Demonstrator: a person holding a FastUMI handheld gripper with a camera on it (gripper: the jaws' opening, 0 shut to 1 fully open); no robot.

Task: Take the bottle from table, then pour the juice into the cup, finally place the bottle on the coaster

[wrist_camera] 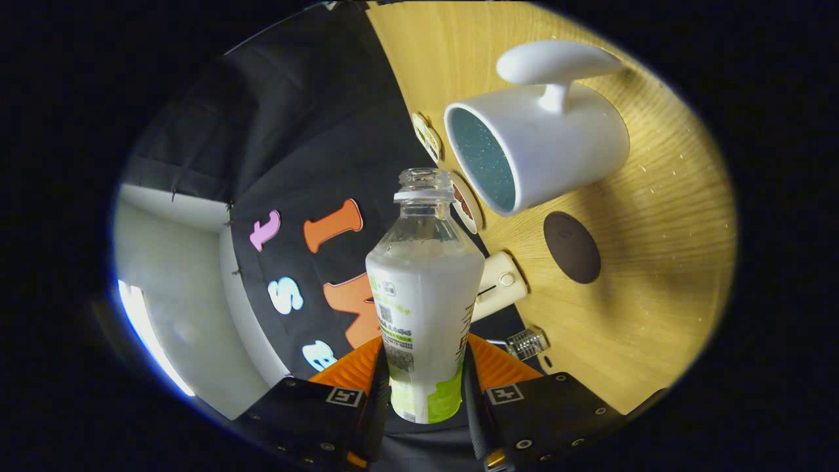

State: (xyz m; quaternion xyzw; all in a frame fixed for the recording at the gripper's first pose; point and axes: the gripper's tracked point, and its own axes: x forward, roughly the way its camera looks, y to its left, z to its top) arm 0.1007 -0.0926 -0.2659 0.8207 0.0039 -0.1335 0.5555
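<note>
Gripper view, fingers (425, 383) clamping uncapped bottle (425, 308), cup (534, 151) beyond

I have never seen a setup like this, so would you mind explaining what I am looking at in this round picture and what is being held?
The picture comes from a fisheye camera riding on a hand-held pair of tongs, looking forward along its two fingers. A person carries the tool; there is no robot arm. The fingers press on both sides of an uncapped bottle, which holds a milky drink. The view is rolled sideways, so the wooden table seems to stand upright beyond the bottle. On it sit a white cup with a handle, its open mouth near the bottle's neck, and a dark round coaster beside it. A small pale device lies near the table's edge, just behind the bottle.
</note>
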